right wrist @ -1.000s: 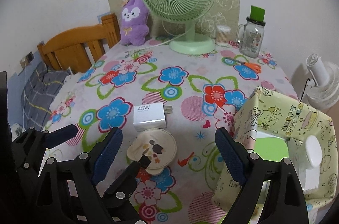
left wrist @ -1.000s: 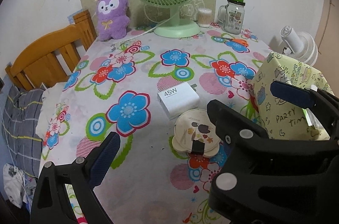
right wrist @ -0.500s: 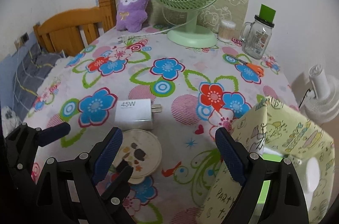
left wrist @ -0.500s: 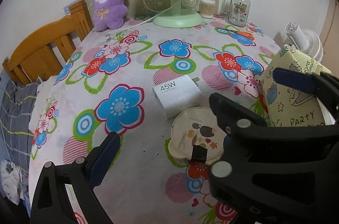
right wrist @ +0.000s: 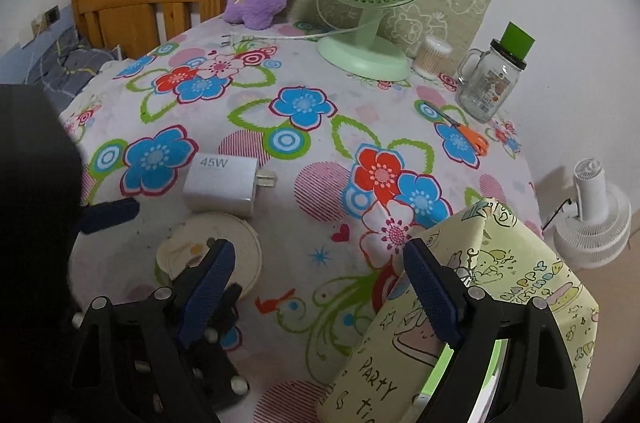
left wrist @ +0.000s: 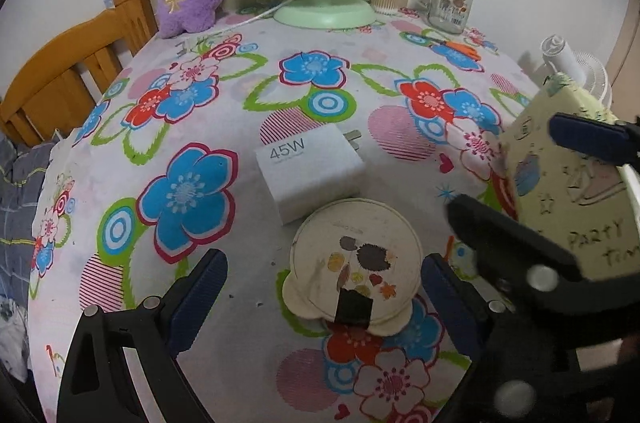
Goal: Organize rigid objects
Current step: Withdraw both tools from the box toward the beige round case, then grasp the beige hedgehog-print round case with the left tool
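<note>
Left tongs (left wrist: 320, 287): spread wide, gripping nothing, hanging right over the round compact with one blue pad either side of it.
Left pad (left wrist: 198, 297): stands clear of the compact's left rim, bare worktop between.
Round compact (left wrist: 356, 263): cream, lying flat on the worktop (left wrist: 240, 335), a dark clasp tab on its near edge; it sits dead centre in the left tongs' gap, just ahead of the tips.
Charger block (left wrist: 310, 173): white, marked 45W, touching or all but touching the compact's far rim, prongs pointing away to the right.
Axis: the compact is round, so no long side to line up with; the charger's long faces run roughly across the left tongs' line.
Right tongs (right wrist: 320, 287): also unclenched, jaws have just been narrowing a little, nothing pinched between them; the compact lies off their left pad, not between.
Gift-wrap box (right wrist: 480, 303): yellow party paper, open top, pressed close against the right tongs' right pad; likely the drop-off.
Nearer hand: the left, plainly; my call is a straight descent and squeeze on the compact.
</note>
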A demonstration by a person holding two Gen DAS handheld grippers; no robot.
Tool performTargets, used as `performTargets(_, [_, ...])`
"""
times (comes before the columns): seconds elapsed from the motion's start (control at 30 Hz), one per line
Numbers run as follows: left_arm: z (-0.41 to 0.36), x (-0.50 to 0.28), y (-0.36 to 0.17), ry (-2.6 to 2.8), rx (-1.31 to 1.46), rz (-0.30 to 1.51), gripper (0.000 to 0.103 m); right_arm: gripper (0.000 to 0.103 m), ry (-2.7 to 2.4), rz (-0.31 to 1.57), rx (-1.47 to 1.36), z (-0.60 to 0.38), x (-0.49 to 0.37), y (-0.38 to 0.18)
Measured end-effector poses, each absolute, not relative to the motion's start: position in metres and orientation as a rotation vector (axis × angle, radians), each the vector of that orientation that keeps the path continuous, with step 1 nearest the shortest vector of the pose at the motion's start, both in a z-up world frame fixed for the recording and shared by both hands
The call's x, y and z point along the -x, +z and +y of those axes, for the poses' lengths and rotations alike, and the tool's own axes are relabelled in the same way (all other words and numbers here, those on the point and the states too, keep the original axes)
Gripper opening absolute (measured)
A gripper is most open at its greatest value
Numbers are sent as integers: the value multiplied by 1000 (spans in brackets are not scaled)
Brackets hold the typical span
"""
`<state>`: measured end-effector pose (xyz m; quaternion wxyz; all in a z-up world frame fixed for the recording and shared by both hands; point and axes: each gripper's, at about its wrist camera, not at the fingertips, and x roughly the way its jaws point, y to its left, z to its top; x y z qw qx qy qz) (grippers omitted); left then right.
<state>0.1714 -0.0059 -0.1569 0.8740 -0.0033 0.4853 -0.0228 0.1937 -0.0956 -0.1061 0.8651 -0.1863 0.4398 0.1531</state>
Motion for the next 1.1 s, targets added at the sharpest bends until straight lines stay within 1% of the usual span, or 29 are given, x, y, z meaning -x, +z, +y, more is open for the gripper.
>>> performTargets(0.27, [-12,-176,-165,-70,-10,1020,96,87,269,907,457,-95,-196,-114])
performTargets(0.3, [-14,-176,-165,-73,-12,1016,95,87,264,905,457,-95,-197,-114])
performTargets(0.33, [-15,-177,-167,-79,-13,1029,87,87,255,905,469,-95,-197,-115])
performTargets(0.43, [-17,-178,-168,-83,-26,1025,84,87,227,892,498,-93,-197,-118])
performTargets(0.53, [-17,-177,-167,-90,-23,1013,77,87,220,892,492,-94,-197,-119])
performTargets(0.73, [-16,-176,-167,-91,-34,1004,76,88,221,895,491,-94,-198,-118])
performTargets(0.9, [-9,-170,-163,-80,-21,998,76,92,232,904,460,-94,-198,-117])
performTargets(1.1, [2,-163,-155,-64,-13,979,76,92,260,936,396,-88,-196,-116])
